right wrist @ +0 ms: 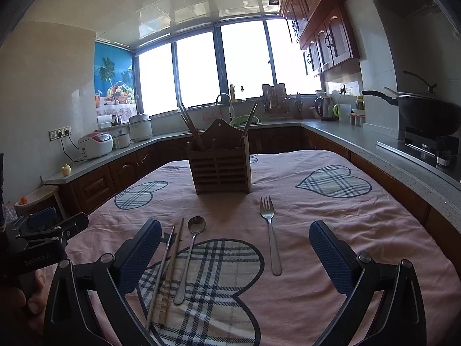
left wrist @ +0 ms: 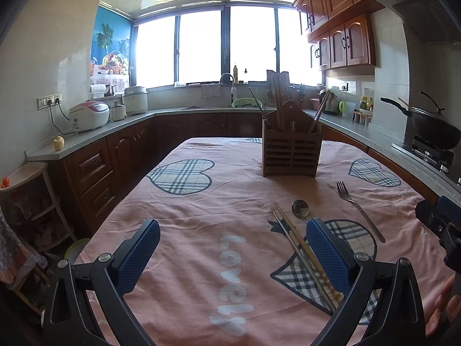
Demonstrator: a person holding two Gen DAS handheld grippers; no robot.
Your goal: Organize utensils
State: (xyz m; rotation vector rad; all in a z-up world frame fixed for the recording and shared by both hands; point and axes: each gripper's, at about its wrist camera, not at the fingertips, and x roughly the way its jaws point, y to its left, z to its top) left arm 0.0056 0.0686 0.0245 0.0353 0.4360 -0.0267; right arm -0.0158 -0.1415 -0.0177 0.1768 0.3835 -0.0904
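Observation:
A wooden slatted utensil holder (left wrist: 290,155) (right wrist: 220,168) stands on the pink tablecloth with several chopsticks sticking out of it. In front of it lie a metal fork (right wrist: 270,236) (left wrist: 360,210), a metal spoon (right wrist: 188,256) (left wrist: 300,208) and a pair of chopsticks (right wrist: 165,271) (left wrist: 302,255). My left gripper (left wrist: 232,230) is open over bare cloth, its right finger beside the chopsticks. My right gripper (right wrist: 234,232) is open above the spoon and fork, holding nothing.
The table (left wrist: 201,219) sits in a kitchen ringed by grey counters (left wrist: 95,135). A rice cooker (left wrist: 89,115), a sink tap (left wrist: 227,79), a kettle (right wrist: 324,106) and a wok on the stove (right wrist: 426,112) stand along them. A hand shows at the edge of each view.

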